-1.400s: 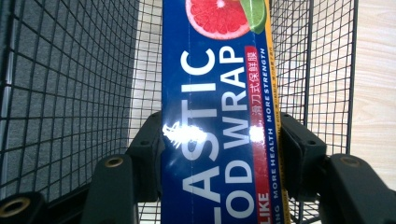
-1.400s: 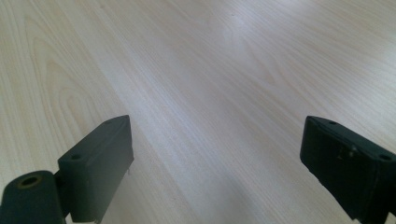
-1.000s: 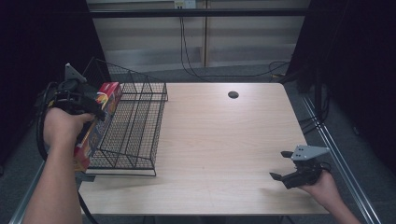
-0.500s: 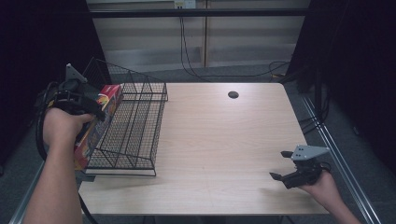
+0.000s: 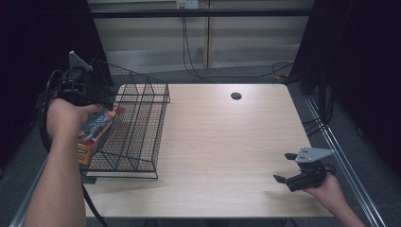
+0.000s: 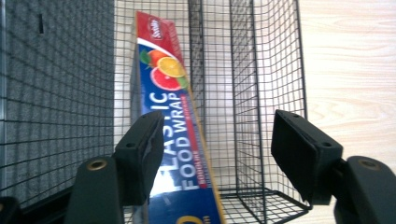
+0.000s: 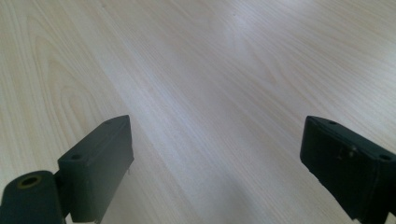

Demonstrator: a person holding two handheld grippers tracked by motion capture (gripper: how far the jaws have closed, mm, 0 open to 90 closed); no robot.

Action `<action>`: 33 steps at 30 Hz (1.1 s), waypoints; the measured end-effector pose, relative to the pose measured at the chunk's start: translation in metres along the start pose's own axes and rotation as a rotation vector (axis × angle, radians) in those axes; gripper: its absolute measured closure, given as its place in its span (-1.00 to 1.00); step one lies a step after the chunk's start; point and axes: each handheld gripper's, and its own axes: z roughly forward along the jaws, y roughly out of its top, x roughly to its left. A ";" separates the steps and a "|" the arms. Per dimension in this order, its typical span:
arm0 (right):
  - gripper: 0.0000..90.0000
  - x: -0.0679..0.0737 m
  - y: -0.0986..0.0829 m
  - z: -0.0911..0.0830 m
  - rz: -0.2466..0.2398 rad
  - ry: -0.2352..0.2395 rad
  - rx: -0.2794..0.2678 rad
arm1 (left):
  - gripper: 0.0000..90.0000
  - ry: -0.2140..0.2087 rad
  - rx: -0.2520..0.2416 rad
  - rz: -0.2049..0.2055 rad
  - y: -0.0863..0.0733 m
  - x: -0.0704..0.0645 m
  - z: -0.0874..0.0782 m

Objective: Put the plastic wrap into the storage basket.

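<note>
A wooden table (image 5: 227, 142) is seen from the high view, with a small dark hole (image 5: 236, 96) near its far edge. A black wire basket (image 5: 137, 127) stands at the table's left side. A box (image 6: 175, 135) of plastic food wrap is lodged on end in the basket, leaning along its left wall; in the high view the box (image 5: 97, 130) is seen at the basket's left edge. The left gripper (image 6: 215, 154) is held over the basket, jaws spread wide, the left jaw just beside the box; contact cannot be told. The right gripper (image 7: 215, 163) is held low over bare table at the near right corner, jaws wide, gripping nothing.
</note>
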 end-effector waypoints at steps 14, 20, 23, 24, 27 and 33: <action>-0.79 0.001 0.000 -0.004 0.005 -0.001 -0.008 | -0.45 -0.105 -0.074 0.064 0.001 -0.034 0.005; -0.79 0.000 -0.001 -0.005 0.008 0.001 -0.011 | -0.50 -0.136 -0.095 0.090 0.000 -0.049 0.009; -0.79 0.000 -0.001 -0.005 0.007 -0.006 -0.012 | -0.53 -0.149 -0.093 0.100 0.000 -0.056 0.014; -0.79 0.000 -0.001 -0.005 0.007 -0.006 -0.012 | -0.55 -0.149 -0.093 0.100 0.000 -0.056 0.014; -0.79 0.001 -0.001 -0.005 0.005 -0.007 -0.012 | -0.57 -0.169 -0.097 0.118 0.000 -0.066 0.021; -0.79 0.000 -0.002 -0.006 0.004 -0.003 -0.013 | -0.58 -0.188 -0.094 0.139 0.000 -0.077 0.029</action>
